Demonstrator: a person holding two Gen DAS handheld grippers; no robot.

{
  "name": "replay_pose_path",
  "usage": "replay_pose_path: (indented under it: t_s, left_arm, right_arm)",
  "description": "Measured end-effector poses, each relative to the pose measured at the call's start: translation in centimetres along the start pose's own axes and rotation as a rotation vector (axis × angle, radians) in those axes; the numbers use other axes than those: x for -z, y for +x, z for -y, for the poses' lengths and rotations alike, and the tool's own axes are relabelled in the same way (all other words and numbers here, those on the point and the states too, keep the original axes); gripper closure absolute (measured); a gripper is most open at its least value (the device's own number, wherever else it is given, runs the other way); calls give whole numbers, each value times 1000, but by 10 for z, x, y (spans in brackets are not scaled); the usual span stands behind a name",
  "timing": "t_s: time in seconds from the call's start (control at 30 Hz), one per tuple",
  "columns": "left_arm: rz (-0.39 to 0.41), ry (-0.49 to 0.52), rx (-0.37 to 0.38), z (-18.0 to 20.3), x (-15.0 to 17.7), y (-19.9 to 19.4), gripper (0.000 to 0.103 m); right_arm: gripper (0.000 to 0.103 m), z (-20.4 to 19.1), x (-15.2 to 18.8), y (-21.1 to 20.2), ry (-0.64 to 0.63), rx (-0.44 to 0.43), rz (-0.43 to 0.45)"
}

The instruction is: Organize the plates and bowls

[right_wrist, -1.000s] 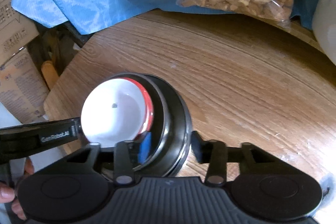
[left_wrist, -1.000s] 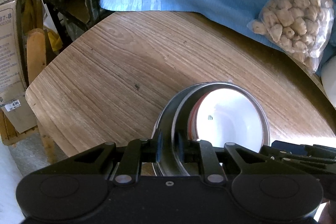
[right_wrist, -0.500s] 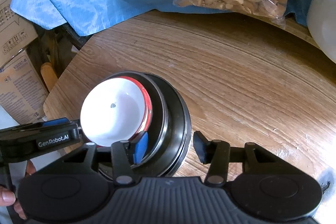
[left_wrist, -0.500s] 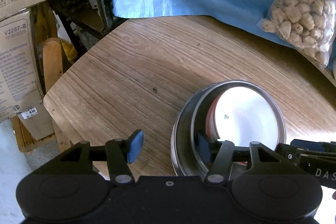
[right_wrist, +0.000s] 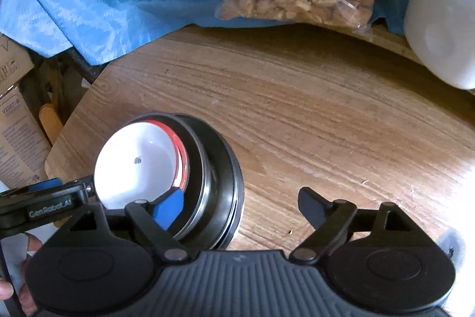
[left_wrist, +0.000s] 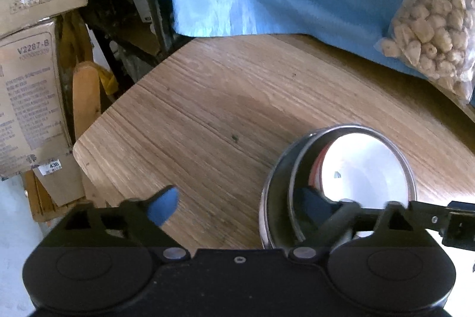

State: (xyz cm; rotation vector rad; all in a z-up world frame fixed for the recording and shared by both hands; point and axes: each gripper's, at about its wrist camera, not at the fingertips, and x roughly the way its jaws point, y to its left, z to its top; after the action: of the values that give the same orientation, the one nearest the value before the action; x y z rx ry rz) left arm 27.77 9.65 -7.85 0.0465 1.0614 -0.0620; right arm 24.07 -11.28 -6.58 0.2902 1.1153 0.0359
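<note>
A cardboard box (left_wrist: 28,97) left of the left tool (left_wrist: 237,207) reads "V2287-B"; its sticker reads "436". The right wrist view alone shows "GenRobot.AI" on the other tool's arm and a white jug (right_wrist: 442,28) at far right. The stack of bowls (right_wrist: 169,177), a white bowl (left_wrist: 362,168) inside metal ones, sits on the counter (left_wrist: 207,115) between the tools. A second ago both clamped its rim; the left tool and right tool (right_wrist: 240,204) have just been opening and stand wide, each straddling the rim, gripping nothing.
</note>
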Motion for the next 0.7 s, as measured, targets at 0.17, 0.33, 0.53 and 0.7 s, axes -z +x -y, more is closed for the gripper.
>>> replay_pose_path:
  t_s: [0.17, 0.33, 0.53, 0.7]
  left_arm:
    - [0, -3, -23, -2, -3, 3, 4]
    - [20, -13, -38, -6, -2, 0, 1]
    - [52, -45, -58, -9, 2, -10, 1]
    - [141, -54, -89, -3, 8, -31, 1]
  right_arm:
    - [6, -1, 2, -6, 0, 17, 29]
    - [1, 2, 4, -15, 1, 21, 80]
    - [0, 6, 10, -29, 2, -1, 151]
    - [0, 9, 17, -42, -36, -22, 198]
